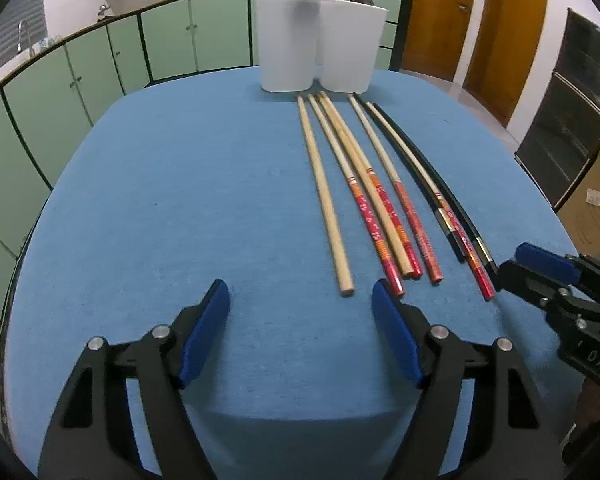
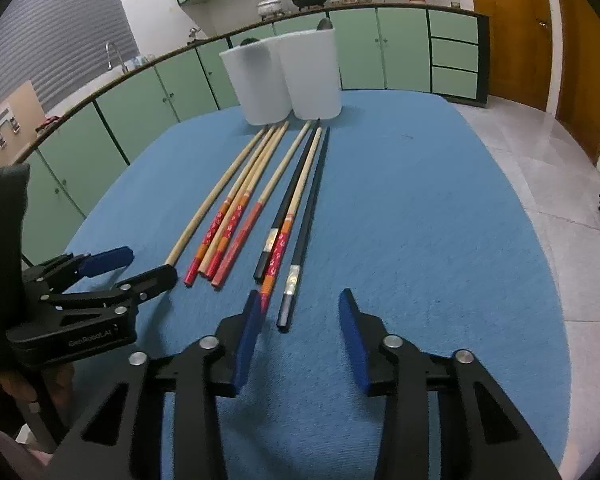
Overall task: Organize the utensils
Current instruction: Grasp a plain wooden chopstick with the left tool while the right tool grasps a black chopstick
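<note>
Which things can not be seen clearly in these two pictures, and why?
- Inside of the two white containers: in both views the translucent walls show only dark shapes at the rims.
- Right gripper, left wrist view: frame edge cuts its body.
- Red-patterned chopstick end, right wrist view: hidden behind the right gripper's blue finger pad.
- Items on the far counter: too small to identify.

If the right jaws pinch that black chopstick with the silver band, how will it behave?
The black chopstick looks thin and rigid, so it probably lifts without bending. Its glossy finish may slip between the pads. Gripped at the near end, its long far end would likely droop toward the blue cloth.
</note>
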